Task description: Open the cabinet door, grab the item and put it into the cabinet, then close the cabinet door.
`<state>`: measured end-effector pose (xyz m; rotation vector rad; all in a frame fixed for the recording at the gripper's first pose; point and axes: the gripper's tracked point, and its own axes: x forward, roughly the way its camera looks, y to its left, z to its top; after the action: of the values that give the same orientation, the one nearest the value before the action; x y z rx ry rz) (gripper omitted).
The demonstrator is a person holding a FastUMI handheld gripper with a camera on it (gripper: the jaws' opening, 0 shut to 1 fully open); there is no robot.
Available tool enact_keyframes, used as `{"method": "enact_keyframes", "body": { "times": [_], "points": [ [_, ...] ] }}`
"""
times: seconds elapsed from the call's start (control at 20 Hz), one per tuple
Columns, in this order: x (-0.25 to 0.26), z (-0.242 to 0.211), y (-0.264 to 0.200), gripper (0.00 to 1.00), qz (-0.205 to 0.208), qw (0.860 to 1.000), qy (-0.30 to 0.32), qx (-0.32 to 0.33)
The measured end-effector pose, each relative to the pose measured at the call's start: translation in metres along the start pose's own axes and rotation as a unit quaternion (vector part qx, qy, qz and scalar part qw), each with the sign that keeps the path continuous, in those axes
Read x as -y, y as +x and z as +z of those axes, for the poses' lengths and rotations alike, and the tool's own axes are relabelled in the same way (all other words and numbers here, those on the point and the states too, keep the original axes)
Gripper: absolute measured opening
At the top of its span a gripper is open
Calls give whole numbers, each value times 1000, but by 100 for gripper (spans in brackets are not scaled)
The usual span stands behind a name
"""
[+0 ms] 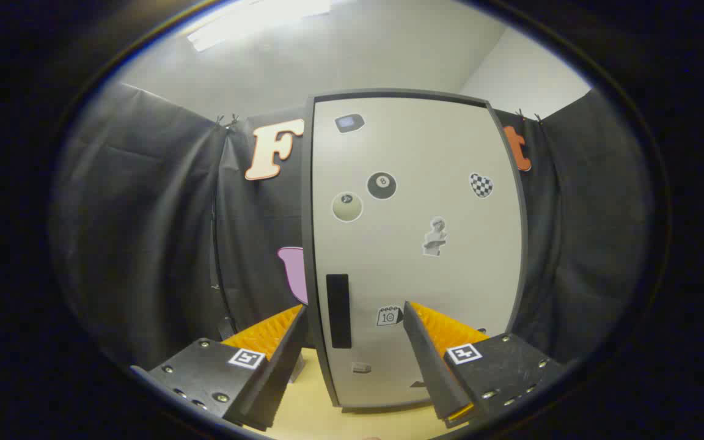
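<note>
Fingers (294,342) spread wide, holding nothing; cabinet door (416,244) closed just ahead, dark handle (338,310) seemingly between them

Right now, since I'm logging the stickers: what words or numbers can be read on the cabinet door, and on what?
"8": black billiard-ball sticker.
"10": calendar sticker.
Pale ball sticker: mark too blurred to read.
The gripper is open, its fingers either side of the black handle on the cabinet door.

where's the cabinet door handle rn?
In the gripper view, the black handle runs upright low on the closed cabinet door, near its left edge, just beyond the open gripper and between its fingers.
</note>
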<state>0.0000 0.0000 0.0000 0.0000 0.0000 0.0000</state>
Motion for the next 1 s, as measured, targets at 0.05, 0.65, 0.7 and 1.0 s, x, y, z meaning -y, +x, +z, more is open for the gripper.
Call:
{"method": "enact_keyframes", "body": {
  "times": [0.05, 0.65, 0.7, 1.0],
  "points": [
    [-1, -1, 2, 92, 0, 1000, 0, -1],
    [4, 5, 10, 92, -10, 1000, 4, 11],
    [4, 5, 10, 92, -10, 1000, 4, 11],
    [-3, 2, 15, 92, -5, 1000, 2, 9]
  ]
}}
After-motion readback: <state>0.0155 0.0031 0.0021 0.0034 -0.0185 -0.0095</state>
